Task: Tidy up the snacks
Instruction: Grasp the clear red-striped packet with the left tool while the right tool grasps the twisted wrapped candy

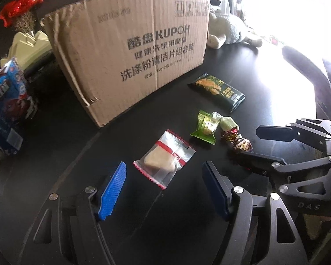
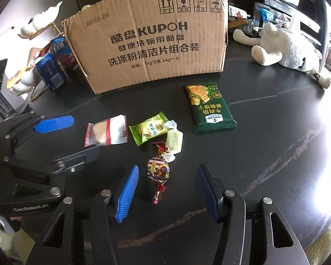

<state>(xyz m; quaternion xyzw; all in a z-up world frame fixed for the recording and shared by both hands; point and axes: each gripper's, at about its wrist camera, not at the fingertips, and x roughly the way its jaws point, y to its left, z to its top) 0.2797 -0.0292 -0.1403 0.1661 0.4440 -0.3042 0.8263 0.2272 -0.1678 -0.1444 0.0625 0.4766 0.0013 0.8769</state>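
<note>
Several snacks lie on the black table (image 2: 264, 150) in front of a cardboard box (image 1: 130, 50) (image 2: 147, 44). A clear red-edged packet (image 1: 164, 158) (image 2: 108, 132) lies just ahead of my open left gripper (image 1: 164, 176), between its blue fingertips. A foil-wrapped candy (image 2: 158, 170) (image 1: 240, 142) lies between the fingertips of my open right gripper (image 2: 166, 181). A light green packet (image 1: 206, 125) (image 2: 150, 128), a pale green candy (image 2: 174, 141) (image 1: 226, 121) and a dark green cracker pack (image 1: 220, 90) (image 2: 209, 108) lie beyond.
A white plush sheep (image 2: 284, 46) (image 1: 229, 33) lies at the back right. Blue snack bags (image 1: 8, 106) (image 2: 53, 66) stand left of the box, by white ornaments (image 2: 42, 22). The left gripper shows in the right wrist view (image 2: 77, 132); the right gripper shows in the left wrist view (image 1: 253, 141).
</note>
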